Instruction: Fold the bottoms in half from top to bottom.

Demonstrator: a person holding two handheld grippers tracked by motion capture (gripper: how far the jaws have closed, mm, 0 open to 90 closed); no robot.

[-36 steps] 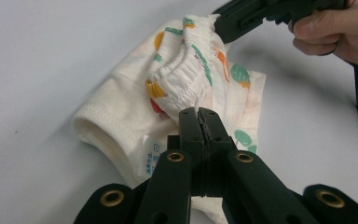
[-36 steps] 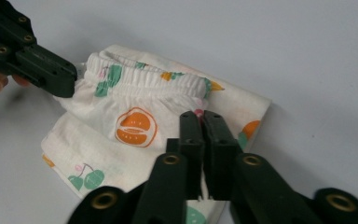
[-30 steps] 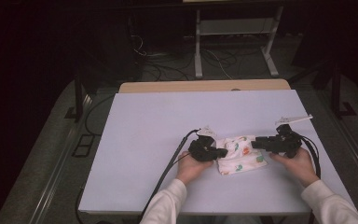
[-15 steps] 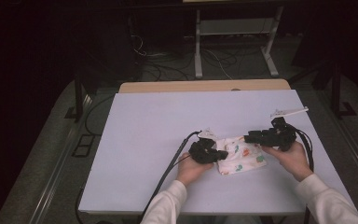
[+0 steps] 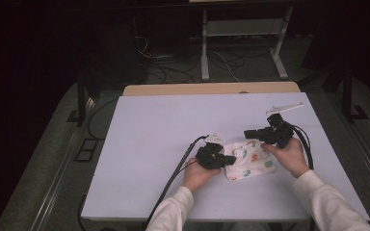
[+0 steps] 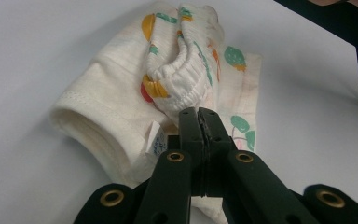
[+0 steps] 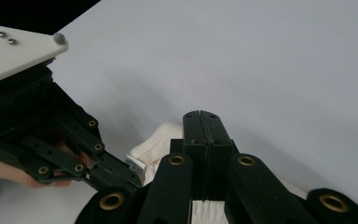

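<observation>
Lifted up and back off the garment, the right gripper (image 5: 251, 133) now hovers over its far edge, jaws shut on nothing that I can see. Meanwhile the left gripper (image 5: 220, 159) stays low at the near-left corner, jaws pinched on the folded, fruit-printed baby shorts (image 6: 177, 84). These lie compactly folded on the white worktop (image 5: 164, 134); folding looks nearly finished, perhaps one tidy-up left.
</observation>
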